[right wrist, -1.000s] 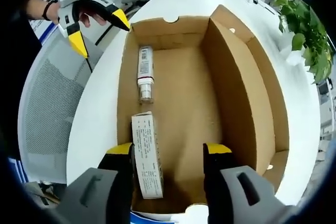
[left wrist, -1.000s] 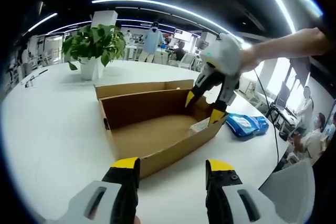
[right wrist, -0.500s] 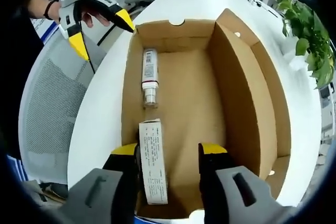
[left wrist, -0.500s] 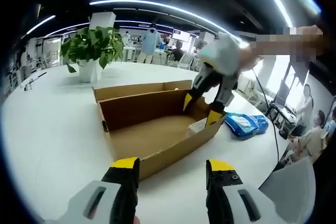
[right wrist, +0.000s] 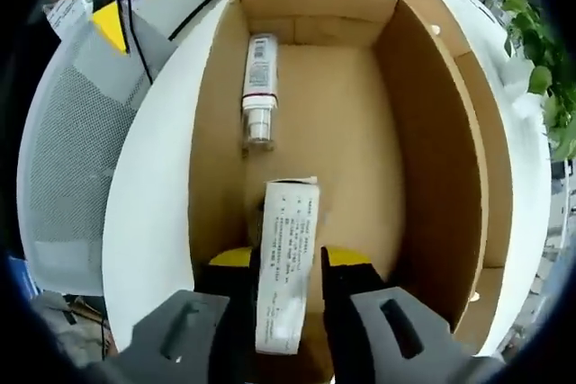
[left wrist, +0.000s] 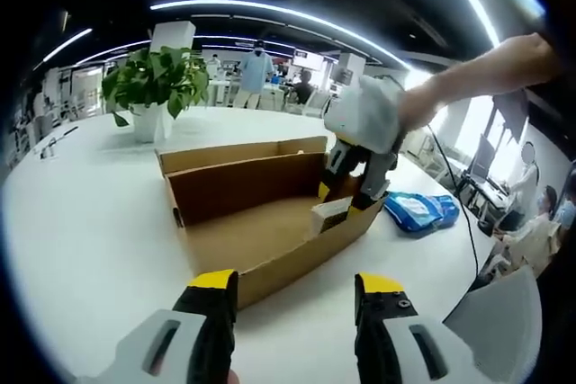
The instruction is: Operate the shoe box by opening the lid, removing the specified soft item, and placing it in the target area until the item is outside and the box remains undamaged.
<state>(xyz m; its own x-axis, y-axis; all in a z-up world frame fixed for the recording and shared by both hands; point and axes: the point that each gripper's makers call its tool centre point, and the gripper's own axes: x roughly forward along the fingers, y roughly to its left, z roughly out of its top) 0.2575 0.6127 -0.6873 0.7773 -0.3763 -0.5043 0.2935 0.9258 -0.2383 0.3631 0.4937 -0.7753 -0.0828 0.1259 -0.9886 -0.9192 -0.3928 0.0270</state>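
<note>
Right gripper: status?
Right gripper shut on carton inside open box. Left gripper open, outside box. Tube still in box; blue pack on table.

A potted plant (left wrist: 155, 87) stands on the white table (left wrist: 81, 222). A blue packet (left wrist: 419, 212) lies well apart from the plant. A grey mesh chair (right wrist: 63, 168) sits beside the table.

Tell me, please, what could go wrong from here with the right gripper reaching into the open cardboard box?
The right gripper has its jaws closed on the white carton near one end, so the carton may tilt or slip as it is lifted. The gripper sits low against the near wall of the shoe box, so lifting could snag and bend the cardboard. The small bottle lies just beyond and might get knocked.
</note>
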